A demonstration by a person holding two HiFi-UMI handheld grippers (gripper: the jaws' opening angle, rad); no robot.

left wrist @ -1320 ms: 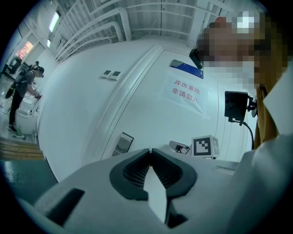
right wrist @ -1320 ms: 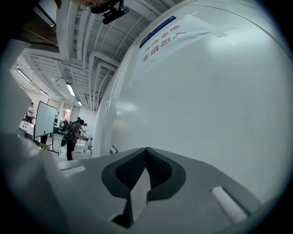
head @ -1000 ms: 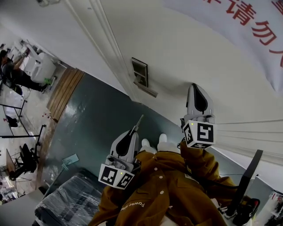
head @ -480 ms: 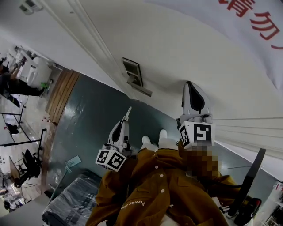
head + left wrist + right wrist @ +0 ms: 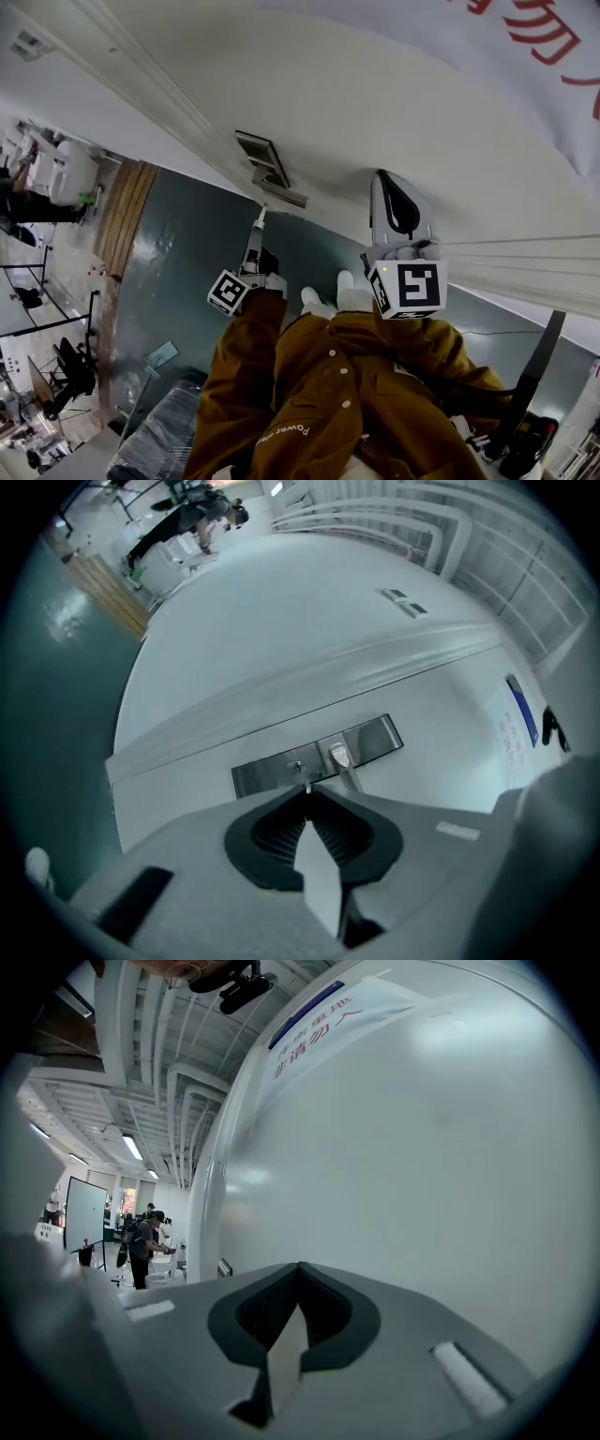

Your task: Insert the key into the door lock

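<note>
Left gripper (image 5: 307,795), held level before a white door (image 5: 394,94), clamps a slim metal key (image 5: 307,788) between closed jaws. Only the key's narrow tip shows past the dark pads, pointing at the brushed-metal lock plate (image 5: 375,739) set into the door. In the left gripper view the tip sits just below the small round keyhole (image 5: 297,765) and appears to stop short of it, though the wide-angle lens makes the gap hard to judge. A short lever handle (image 5: 339,756) juts from the plate just right of the keyhole. In the head view the same gripper sits just under the plate, the key's blade lying between the two, with an arm in a brown jacket sleeve (image 5: 248,375) behind it. Right gripper (image 5: 298,1269) is held off to the right, well apart from the lock, its jaws pressed together with nothing between them — it faces bare door panel. A white notice with red characters (image 5: 553,37) hangs on the white surface at the upper right of the head view. Grey-green floor (image 5: 178,253) runs along the foot of the door, and people (image 5: 145,1241) stand far down the room.
</note>
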